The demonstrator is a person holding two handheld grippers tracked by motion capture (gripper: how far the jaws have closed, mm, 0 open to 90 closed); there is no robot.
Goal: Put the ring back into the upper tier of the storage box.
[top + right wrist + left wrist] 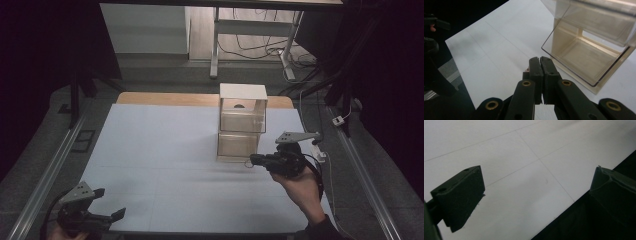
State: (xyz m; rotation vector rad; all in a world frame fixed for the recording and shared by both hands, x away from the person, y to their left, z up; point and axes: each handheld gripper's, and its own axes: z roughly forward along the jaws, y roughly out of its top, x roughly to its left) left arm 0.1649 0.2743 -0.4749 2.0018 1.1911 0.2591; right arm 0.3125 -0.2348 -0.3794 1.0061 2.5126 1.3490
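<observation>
"Well, start at the tongs: what has the right gripper got?"

"Its jaws are pressed flat together. There is a tiny reddish speck beside the tips, but I cannot tell whether anything is pinched there. It sits low over the white sheet, just in front of the stacked bins."

"And the left gripper?"

"Jaws spread wide with nothing between them, at the near left corner of the sheet, well apart from the bins."

"Where do the bins stand?"

"Toward the far right of the sheet, two tiers, one on the other, upright. The lower drawer is tilted out, so its clear front lip leans toward the right gripper."

"How would you expect it to handle?"

"Light, I would judge, as both tiers look empty. Thin, hard, clear plastic should be stiff, smooth and slippery under the pads, and liable to crack if squeezed hard. Being light, the whole stack may slide or tip if the drawer is pushed or pulled sharply."

"So where to take hold?"

"On the front lip of the lower drawer, near its middle, one jaw inside and one outside, with a gentle squeeze. The free gripper could steady the top tier."
</observation>
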